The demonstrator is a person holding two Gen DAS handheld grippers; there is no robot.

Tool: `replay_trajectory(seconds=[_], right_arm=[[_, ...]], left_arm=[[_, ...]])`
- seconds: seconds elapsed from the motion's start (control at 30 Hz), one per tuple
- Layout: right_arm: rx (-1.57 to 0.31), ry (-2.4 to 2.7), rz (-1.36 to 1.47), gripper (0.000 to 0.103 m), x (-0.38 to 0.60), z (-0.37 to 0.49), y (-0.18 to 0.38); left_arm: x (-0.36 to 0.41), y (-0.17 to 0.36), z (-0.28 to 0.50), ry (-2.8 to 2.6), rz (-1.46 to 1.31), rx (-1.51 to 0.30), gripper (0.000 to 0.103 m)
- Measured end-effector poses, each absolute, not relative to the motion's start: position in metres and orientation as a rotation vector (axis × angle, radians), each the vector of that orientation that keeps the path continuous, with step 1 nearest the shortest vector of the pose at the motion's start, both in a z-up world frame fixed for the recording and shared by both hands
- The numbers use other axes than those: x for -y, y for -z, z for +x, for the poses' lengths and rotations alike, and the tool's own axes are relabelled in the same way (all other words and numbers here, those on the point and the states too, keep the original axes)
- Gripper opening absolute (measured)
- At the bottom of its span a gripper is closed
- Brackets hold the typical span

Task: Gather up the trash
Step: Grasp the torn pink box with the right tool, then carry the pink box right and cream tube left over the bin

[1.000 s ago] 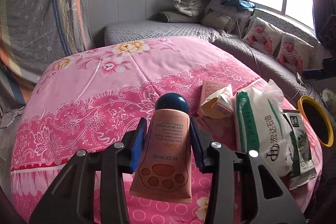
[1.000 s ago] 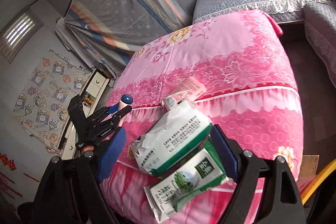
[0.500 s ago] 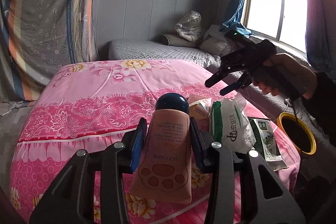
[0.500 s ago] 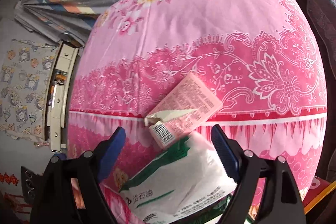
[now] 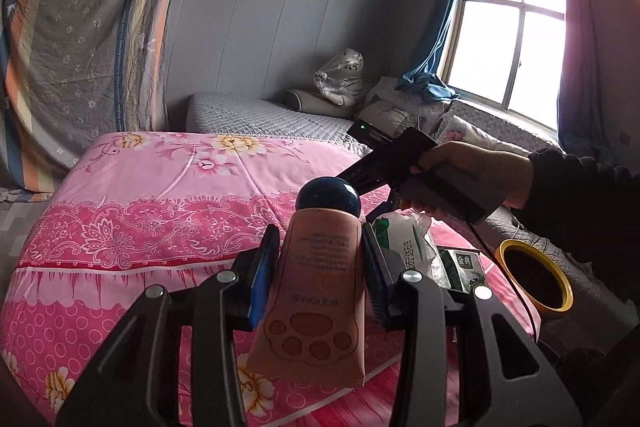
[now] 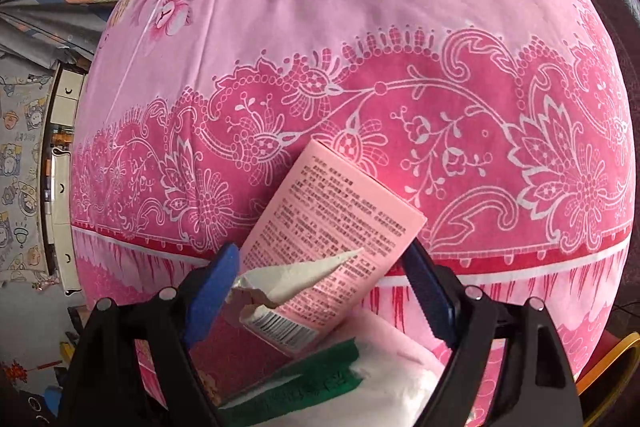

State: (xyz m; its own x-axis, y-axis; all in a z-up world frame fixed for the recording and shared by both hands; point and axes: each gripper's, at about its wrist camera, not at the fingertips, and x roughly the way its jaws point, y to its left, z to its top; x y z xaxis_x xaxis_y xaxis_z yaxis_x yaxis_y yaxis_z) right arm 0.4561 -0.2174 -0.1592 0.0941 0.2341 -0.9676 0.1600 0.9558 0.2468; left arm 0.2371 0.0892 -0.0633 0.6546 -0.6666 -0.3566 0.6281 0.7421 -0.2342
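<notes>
My left gripper (image 5: 318, 259) is shut on a peach cream tube (image 5: 316, 287) with a dark blue cap and a paw print, held above the pink bed. My right gripper (image 6: 320, 287) points steeply down and stands open, its blue pads either side of an open pink carton (image 6: 332, 223) lying on the bedspread; the pads do not press on it. Below the carton lies a white and green plastic bag (image 6: 332, 383), also seen as the white bag (image 5: 412, 247) in the left wrist view, beside a small green packet (image 5: 464, 267). A hand (image 5: 472, 171) holds the right gripper there.
A yellow-rimmed bin (image 5: 532, 279) stands on the floor right of the pink flowered bed (image 5: 160, 211). Behind it a grey quilted bed (image 5: 260, 115) carries pillows and a bag. The window (image 5: 508, 47) is at the back right; a striped cloth (image 5: 80, 27) hangs at left.
My right gripper has swung down from the bags to straddle the pink carton. My left gripper has drawn back from the bed with the tube, and the hand with the right gripper came into its view.
</notes>
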Motion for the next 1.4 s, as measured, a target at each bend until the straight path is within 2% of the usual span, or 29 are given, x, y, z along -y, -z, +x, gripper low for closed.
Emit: replay_trajectory(seconds=[0.13,0.17,0.27,0.33,0.4,0.5,0.87,1.4], right_arm=[[-1.481,-0.060,0.218,0.077,0.192,0.464,0.158],[-1.482,-0.059,0.176,0.071,0.185,0.465,0.159],[-1.477,-0.054,0.071,0.069,0.167,0.470,0.161],[-1.456,-0.073,0.029,0.065,0.159,0.469,0.159],[-1.427,-0.102,0.011,0.057,0.152,0.467,0.154],[-1.390,-0.160,0.032,0.052,0.152,0.458,0.143],[-1.147,-0.454,0.318,0.052,0.191,0.375,0.051],[-0.827,-0.390,0.606,0.053,0.368,0.182,0.018]], left_arm=[[-0.094,0.065,0.238,0.731,-0.105,-0.440,0.038],[-0.095,0.065,0.238,0.727,-0.107,-0.439,0.038],[-0.098,0.065,0.236,0.718,-0.114,-0.436,0.038],[-0.099,0.063,0.234,0.707,-0.115,-0.430,0.038],[-0.100,0.060,0.232,0.694,-0.114,-0.426,0.038],[-0.100,0.054,0.226,0.669,-0.111,-0.414,0.038],[-0.083,0.020,0.194,0.584,-0.105,-0.355,0.038],[0.049,-0.020,0.147,0.801,-0.031,-0.338,0.038]])
